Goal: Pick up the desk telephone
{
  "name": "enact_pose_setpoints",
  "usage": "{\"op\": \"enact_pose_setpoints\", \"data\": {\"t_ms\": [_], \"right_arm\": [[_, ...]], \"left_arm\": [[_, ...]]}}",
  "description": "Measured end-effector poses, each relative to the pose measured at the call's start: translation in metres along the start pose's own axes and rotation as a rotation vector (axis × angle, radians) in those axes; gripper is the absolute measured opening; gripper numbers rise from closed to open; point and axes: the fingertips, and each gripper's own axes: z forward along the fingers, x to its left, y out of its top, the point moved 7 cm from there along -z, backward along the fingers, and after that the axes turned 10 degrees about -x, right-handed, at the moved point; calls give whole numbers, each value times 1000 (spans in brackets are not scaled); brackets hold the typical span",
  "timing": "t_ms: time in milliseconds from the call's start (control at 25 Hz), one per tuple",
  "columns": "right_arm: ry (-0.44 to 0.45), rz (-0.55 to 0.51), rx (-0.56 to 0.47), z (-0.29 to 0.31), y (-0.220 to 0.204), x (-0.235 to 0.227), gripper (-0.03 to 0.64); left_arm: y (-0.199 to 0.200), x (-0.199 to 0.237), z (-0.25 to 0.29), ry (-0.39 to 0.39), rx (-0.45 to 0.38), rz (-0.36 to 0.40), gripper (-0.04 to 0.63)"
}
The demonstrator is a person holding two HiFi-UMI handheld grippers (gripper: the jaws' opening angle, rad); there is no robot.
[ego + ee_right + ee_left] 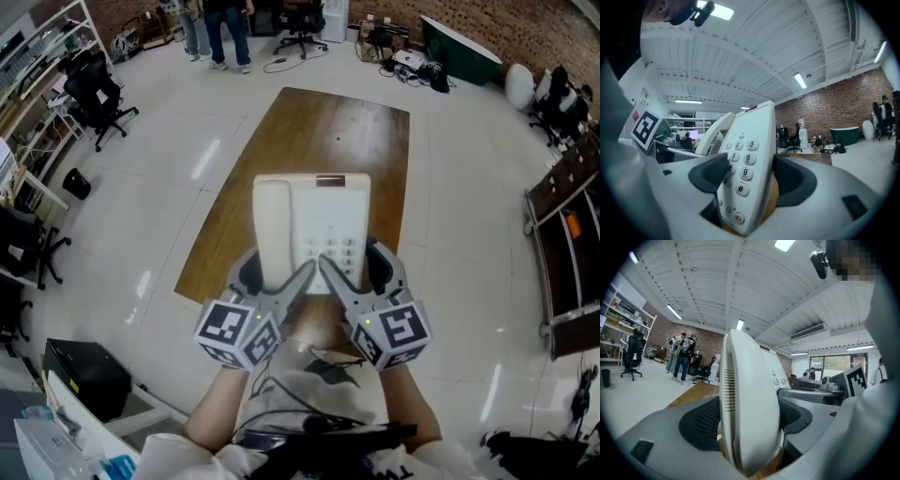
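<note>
A cream desk telephone [323, 225], its handset [274, 230] on the left side and its keypad on the right, hangs above the brown wooden table [328, 131]. My left gripper [277, 274] is shut on the near left part, with the handset [750, 413] standing edge-on between its dark pads [701, 425]. My right gripper [356, 270] is shut on the near right part. There the keypad side of the telephone [747, 154] is clamped between the pads [790, 178] of the right gripper [750, 176]. Both grippers point level.
White floor surrounds the table. Black office chairs [94, 89] stand at the left, with a black box [84, 375] near my left side. Two people [216, 28] stand at the far end. A dark shelf unit [567, 244] lines the right, and a green tub [459, 47] sits beyond the table.
</note>
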Motion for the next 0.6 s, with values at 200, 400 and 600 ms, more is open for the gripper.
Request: {"op": "enact_pose_setpoints", "data": {"t_ms": [200, 400, 600], "right_arm": [[3, -20, -37, -10, 15, 8, 319], [6, -32, -62, -19, 24, 14, 319], [8, -41, -75, -26, 31, 21, 319]], "left_arm": [[14, -11, -8, -11, -29, 10, 348], [22, -20, -16, -16, -51, 21, 347], [29, -26, -25, -18, -61, 28, 347]]}}
